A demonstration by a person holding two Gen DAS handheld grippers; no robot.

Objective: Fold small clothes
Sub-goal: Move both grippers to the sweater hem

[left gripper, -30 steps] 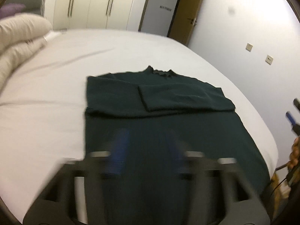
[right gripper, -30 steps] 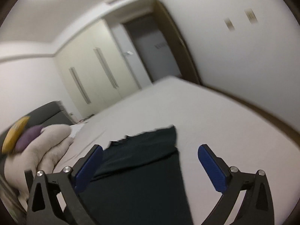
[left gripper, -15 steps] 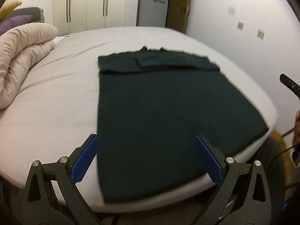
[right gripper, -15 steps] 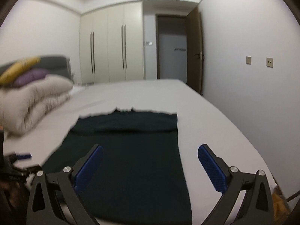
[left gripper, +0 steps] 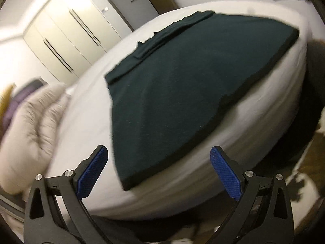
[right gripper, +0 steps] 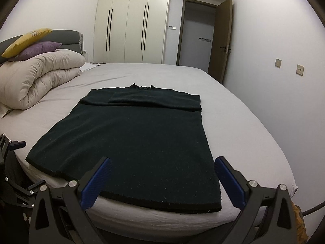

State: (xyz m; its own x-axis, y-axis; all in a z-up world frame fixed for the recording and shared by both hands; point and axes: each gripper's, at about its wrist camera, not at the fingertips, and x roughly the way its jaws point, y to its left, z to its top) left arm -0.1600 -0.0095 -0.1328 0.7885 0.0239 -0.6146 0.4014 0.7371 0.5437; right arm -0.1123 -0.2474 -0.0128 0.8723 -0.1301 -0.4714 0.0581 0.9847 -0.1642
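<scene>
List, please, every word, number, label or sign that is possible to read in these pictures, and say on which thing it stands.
No text can be read in either view.
Door: a small strip of marks, too small to read.
Yellow pillow: a pale pattern, not legible as text.
Wall panel beside the wardrobe: no legible marking.
Dark green sweater: no label or print shows.

Rolled beige duvet point(right gripper: 38, 79) on bed point(right gripper: 233, 109); yellow, purple pillows point(right gripper: 38, 48) atop; wardrobe point(right gripper: 130, 22) behind.
</scene>
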